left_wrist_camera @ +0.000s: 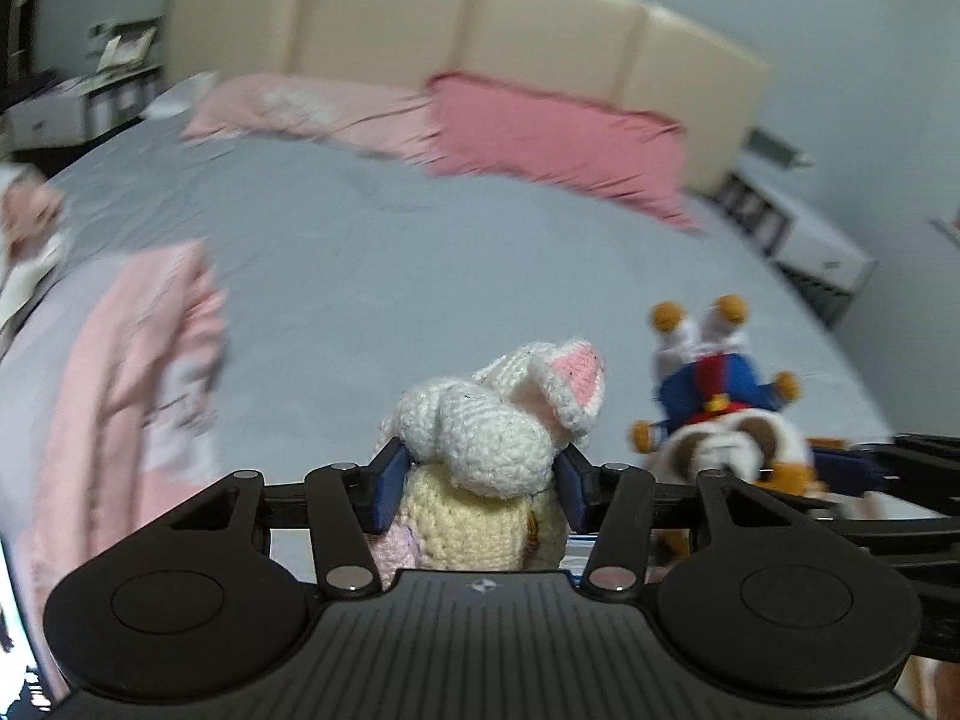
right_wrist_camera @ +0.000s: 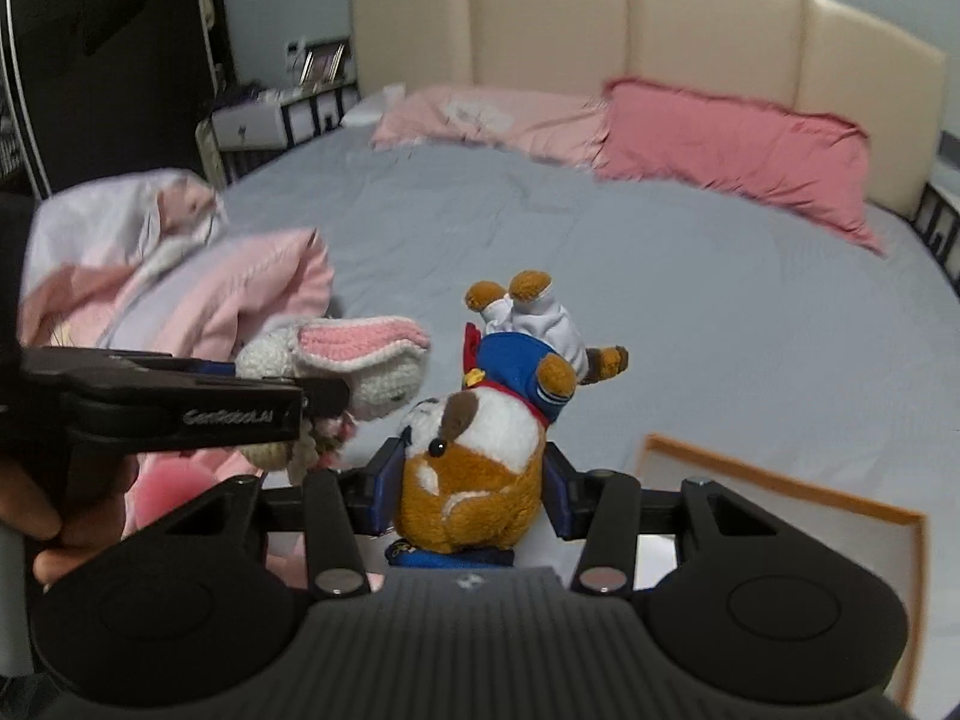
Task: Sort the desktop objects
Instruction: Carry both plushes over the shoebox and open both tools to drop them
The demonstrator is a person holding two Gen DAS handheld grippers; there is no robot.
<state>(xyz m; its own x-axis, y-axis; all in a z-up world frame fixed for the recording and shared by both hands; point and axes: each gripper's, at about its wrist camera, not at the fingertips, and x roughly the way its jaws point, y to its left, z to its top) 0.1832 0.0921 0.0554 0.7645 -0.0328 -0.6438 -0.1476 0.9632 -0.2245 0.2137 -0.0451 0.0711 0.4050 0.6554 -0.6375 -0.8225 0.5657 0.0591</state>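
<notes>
My left gripper (left_wrist_camera: 480, 483) is shut on a crocheted white rabbit (left_wrist_camera: 492, 426) with pink ears and a cream body, held above the grey bed. My right gripper (right_wrist_camera: 471, 495) is shut on a brown and white plush dog (right_wrist_camera: 480, 444) in a blue and red outfit, held upside down with its feet pointing away. The dog also shows at the right in the left wrist view (left_wrist_camera: 714, 396). The left gripper (right_wrist_camera: 324, 396) with the rabbit (right_wrist_camera: 360, 360) shows at the left in the right wrist view.
A grey bed sheet (left_wrist_camera: 420, 264) spreads ahead, with pink pillows (right_wrist_camera: 732, 150) against a beige headboard (right_wrist_camera: 630, 18). A pink blanket (left_wrist_camera: 138, 372) lies at the left. A white tray with an orange rim (right_wrist_camera: 840, 504) lies at the lower right. Nightstands flank the bed.
</notes>
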